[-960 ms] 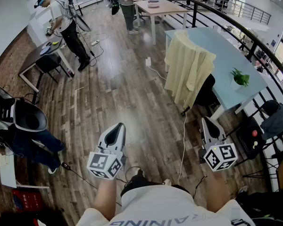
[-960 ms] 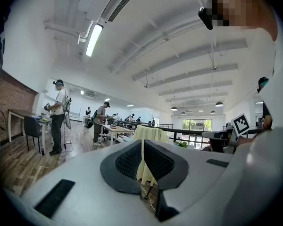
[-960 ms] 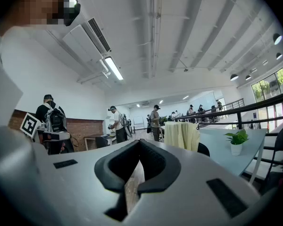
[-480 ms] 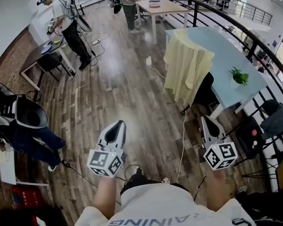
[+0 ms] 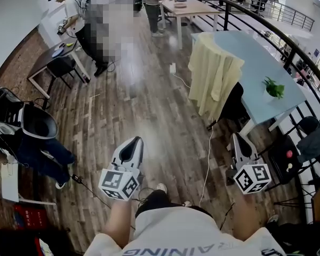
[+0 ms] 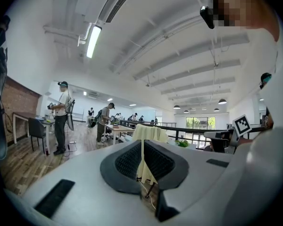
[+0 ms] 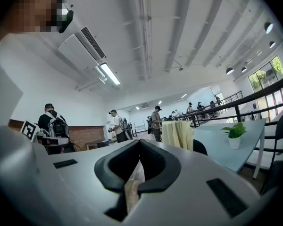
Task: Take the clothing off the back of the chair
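Note:
A pale yellow garment (image 5: 213, 76) hangs over the back of a dark chair (image 5: 236, 104) pushed up to a light blue table (image 5: 261, 63). It shows far off as the yellow garment (image 6: 149, 133) in the left gripper view and the yellow garment (image 7: 178, 133) in the right gripper view. My left gripper (image 5: 132, 144) and right gripper (image 5: 238, 141) are held level over the wooden floor, well short of the chair. Both are shut and hold nothing.
A small potted plant (image 5: 274, 88) stands on the blue table. A black railing (image 5: 288, 47) runs behind it. People stand at desks (image 5: 53, 63) at the far left and at a wooden table (image 5: 194, 7) beyond. Bags and gear (image 5: 21, 127) lie left; a cable (image 5: 207, 159) crosses the floor.
The view has crept slightly forward and the chair with the garment sits a little lower and nearer in the head view. Both grippers keep their pose, shut.

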Tool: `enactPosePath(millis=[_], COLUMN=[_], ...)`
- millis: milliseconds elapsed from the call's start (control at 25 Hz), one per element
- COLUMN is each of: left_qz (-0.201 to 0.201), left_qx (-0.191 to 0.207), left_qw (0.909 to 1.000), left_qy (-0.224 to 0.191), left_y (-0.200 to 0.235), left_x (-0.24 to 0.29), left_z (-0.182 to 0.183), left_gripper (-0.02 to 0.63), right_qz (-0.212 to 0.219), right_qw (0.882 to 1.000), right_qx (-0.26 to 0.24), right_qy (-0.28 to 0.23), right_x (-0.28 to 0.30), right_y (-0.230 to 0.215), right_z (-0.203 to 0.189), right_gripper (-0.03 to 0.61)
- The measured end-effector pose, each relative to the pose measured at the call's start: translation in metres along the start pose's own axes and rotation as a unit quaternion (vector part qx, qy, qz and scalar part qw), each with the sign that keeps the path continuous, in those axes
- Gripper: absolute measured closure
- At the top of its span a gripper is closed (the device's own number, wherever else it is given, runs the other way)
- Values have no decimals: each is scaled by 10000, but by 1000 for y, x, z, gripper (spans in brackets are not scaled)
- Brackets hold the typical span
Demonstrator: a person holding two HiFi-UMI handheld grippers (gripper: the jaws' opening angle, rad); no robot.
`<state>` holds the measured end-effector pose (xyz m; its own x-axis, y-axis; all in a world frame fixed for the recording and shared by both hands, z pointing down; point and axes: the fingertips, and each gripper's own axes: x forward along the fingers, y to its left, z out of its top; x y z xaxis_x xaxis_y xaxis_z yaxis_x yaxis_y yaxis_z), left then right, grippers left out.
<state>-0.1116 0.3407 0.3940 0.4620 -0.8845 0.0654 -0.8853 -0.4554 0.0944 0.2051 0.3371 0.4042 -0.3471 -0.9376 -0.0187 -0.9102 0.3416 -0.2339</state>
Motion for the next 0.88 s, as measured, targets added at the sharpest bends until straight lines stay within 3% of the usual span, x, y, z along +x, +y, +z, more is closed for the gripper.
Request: enactPosePath(millis=[360, 880], left_qz=[-37, -326], left_qx=[-104, -289], left_qw=[9999, 9990], left_qy=[62, 31], left_y=[32, 157], left_x=[55, 167], left_z=[0, 18], left_gripper=[568, 568], right_qz=[9, -143], right_qw=[9998, 9996], right_qx=[59, -202], right_qy=[215, 159], right_x=[52, 213], right_y=[-18, -2], right_z=[-10, 4], right_gripper=[555, 555])
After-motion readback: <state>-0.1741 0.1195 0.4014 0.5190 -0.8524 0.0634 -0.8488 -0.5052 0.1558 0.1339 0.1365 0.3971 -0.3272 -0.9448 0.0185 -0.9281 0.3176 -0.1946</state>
